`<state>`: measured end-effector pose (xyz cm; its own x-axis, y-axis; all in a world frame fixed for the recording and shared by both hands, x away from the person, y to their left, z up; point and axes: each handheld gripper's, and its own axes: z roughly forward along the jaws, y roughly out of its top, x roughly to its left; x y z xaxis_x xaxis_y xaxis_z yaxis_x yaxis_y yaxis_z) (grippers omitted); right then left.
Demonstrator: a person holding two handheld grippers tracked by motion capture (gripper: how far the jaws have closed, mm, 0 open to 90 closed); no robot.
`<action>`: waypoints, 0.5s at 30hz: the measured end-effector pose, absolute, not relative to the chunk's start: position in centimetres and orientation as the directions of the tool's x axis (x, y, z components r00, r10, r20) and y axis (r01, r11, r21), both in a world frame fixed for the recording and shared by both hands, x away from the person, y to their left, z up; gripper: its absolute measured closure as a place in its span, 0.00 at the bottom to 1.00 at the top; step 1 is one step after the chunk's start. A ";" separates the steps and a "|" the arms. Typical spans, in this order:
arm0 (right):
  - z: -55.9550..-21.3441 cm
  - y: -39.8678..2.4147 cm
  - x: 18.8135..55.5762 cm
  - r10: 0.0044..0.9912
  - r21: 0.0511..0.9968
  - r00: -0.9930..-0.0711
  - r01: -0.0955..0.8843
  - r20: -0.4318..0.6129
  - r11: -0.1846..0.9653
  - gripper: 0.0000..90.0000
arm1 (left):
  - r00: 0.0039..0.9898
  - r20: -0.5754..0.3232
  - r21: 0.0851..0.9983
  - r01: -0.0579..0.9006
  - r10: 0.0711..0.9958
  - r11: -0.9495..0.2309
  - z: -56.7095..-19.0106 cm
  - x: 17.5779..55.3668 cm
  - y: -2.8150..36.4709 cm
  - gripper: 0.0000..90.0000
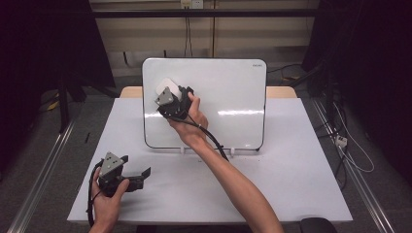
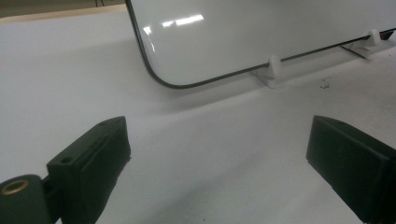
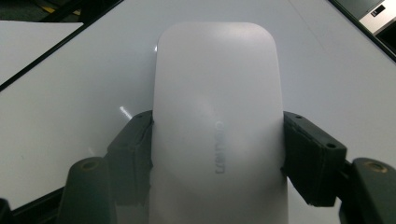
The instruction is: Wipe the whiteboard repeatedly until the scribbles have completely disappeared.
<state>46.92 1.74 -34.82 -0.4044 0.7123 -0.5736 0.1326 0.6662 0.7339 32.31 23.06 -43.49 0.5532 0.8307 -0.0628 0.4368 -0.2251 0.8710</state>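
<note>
White eraser [image 3: 217, 126] clamped in right tongs [image 3: 217, 154]; left tongs [image 2: 219, 158] wide open.

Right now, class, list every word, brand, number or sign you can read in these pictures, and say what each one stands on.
Raised grey lettering on the white eraser, running lengthwise in the right gripper view: too blurred to read for certain.
Small dark mark at the top right corner of the whiteboard in the high view: too small to read.
No other text can be read.
</note>
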 end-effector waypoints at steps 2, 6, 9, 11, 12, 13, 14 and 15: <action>-34.8 1.7 47.0 0.724 0.743 -0.402 0.141 -0.561 0.654 0.35 | 0.554 -0.063 0.870 0.438 0.830 -0.226 -43.5 32.3 23.1 0.07; -34.5 1.7 47.0 0.733 0.748 -0.390 0.147 -0.558 0.647 0.35 | 0.558 -0.059 0.867 0.440 0.828 -0.235 -43.6 32.3 23.0 0.07; -34.1 1.6 47.3 0.747 0.757 -0.384 0.160 -0.543 0.633 0.35 | 0.558 -0.060 0.869 0.437 0.828 -0.232 -43.5 32.3 22.9 0.07; -34.0 1.6 47.5 0.753 0.762 -0.378 0.164 -0.538 0.627 0.35 | 0.557 -0.060 0.870 0.437 0.829 -0.230 -43.5 32.2 23.0 0.07; -33.9 1.6 47.5 0.756 0.763 -0.375 0.169 -0.536 0.624 0.35 | 0.557 -0.059 0.869 0.437 0.828 -0.232 -43.5 32.2 23.0 0.07; -33.9 1.6 47.6 0.757 0.763 -0.372 0.170 -0.537 0.624 0.35 | 0.558 -0.060 0.869 0.437 0.827 -0.232 -43.6 32.2 23.1 0.07; -33.8 1.6 47.7 0.759 0.763 -0.369 0.172 -0.537 0.623 0.35 | 0.557 -0.061 0.869 0.438 0.828 -0.231 -43.6 32.2 23.1 0.07; -33.6 1.5 47.8 0.767 0.768 -0.363 0.179 -0.529 0.615 0.35 | 0.556 -0.060 0.869 0.437 0.829 -0.230 -43.6 32.2 23.1 0.07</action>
<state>47.75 1.53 -33.60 -0.3627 0.7671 -0.5292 0.1788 0.6146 0.7683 32.22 23.11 -43.55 0.5561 0.8290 -0.0601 0.4373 -0.2303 0.8693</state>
